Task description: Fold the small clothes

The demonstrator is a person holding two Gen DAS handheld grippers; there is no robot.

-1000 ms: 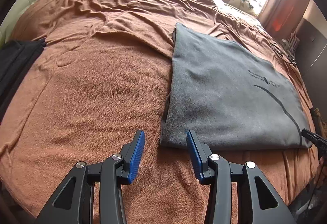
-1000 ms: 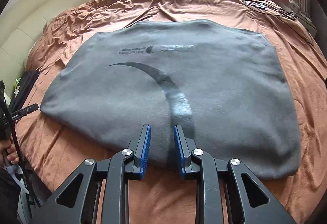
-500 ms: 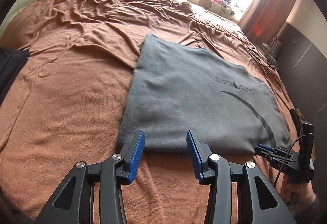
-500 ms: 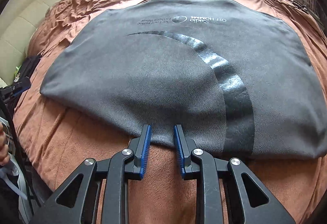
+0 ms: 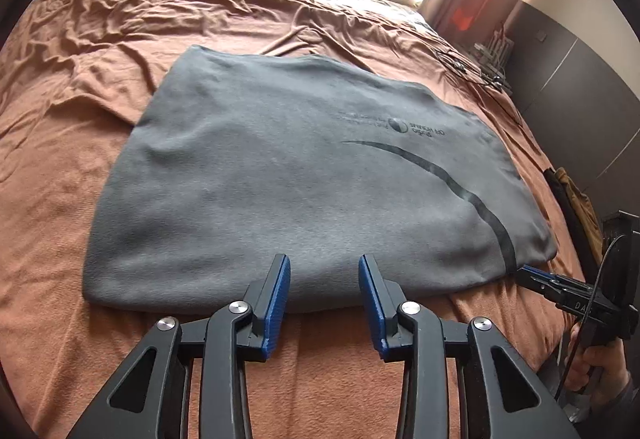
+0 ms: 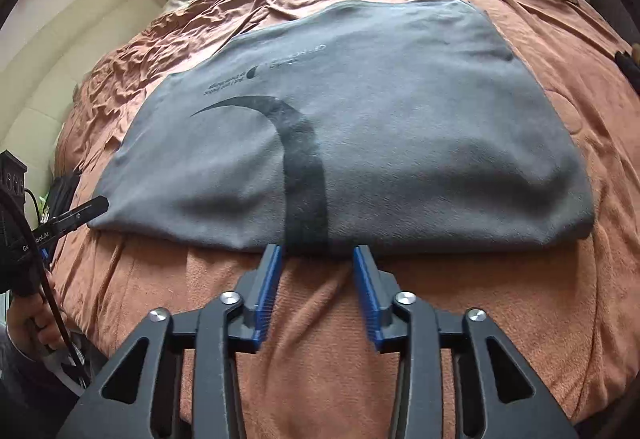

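Two grippers line up along the near hem of the grey shirt (image 5: 304,175), which lies flat on the brown bedspread (image 5: 80,143), so we can lift it into a fold. Our left gripper (image 5: 323,267) is closing, our right gripper (image 6: 316,253) opening, neither yet pinching the soft, fleecy cloth.

Garment print lettering (image 5: 394,126) too blurred to read

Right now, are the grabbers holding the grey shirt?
No, nothing is held. The left gripper, closing, and the right gripper, opening, both sit at the near edge of the grey shirt, not pinching it.
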